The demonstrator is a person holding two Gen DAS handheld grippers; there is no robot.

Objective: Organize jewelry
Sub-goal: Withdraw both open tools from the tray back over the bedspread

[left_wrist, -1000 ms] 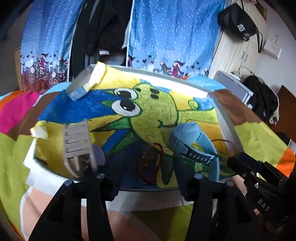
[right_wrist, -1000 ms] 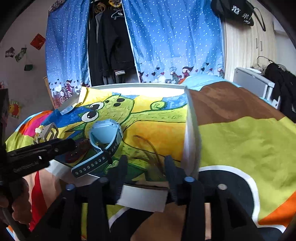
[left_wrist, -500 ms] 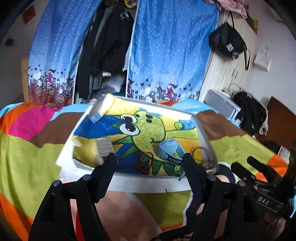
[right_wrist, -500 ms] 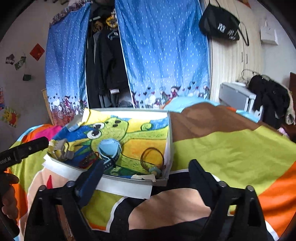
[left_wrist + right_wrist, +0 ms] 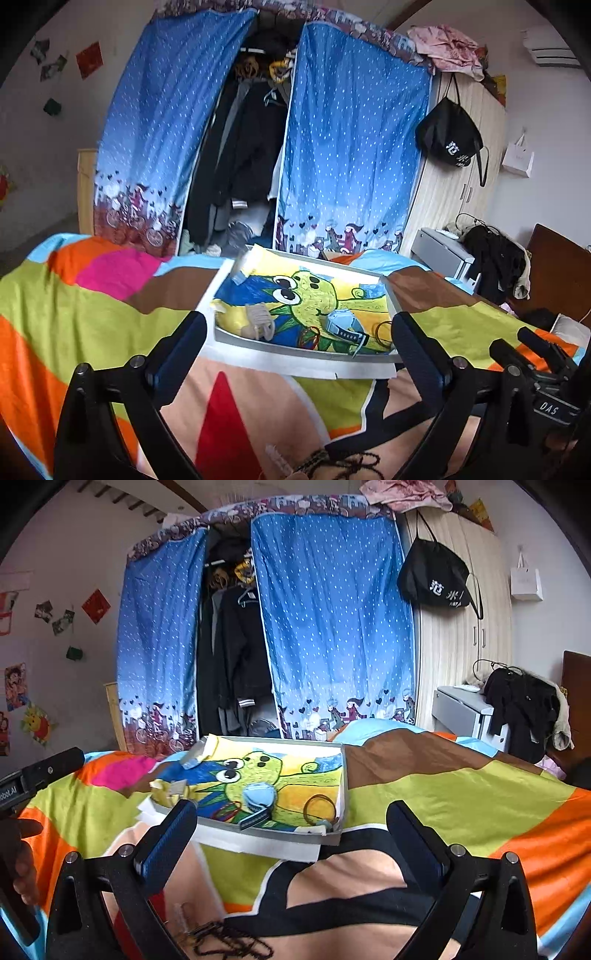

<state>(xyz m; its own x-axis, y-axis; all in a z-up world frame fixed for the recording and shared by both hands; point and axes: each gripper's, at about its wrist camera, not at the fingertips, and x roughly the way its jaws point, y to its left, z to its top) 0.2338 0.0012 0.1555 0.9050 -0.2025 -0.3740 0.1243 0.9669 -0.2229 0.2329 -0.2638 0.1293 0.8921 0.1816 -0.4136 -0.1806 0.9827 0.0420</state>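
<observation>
Blue watch (image 5: 341,326) lies in the tray (image 5: 295,349), strap running toward its near edge, both grippers' jaws wide apart, empty

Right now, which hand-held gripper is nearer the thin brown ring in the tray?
Probably the right. The thin brown ring lies nearly straight ahead of the right hand-held gripper; for the left hand-held gripper it sits ahead but off to the right.

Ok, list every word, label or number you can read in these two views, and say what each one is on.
"DAS": white letters on the black right gripper body, left wrist view.
"obot.AI": partly cut off at the frame edge, on the black left gripper body, right wrist view.
White characters on the black drawstring bag hanging on the wooden wardrobe: too blurred to read reliably.
</observation>
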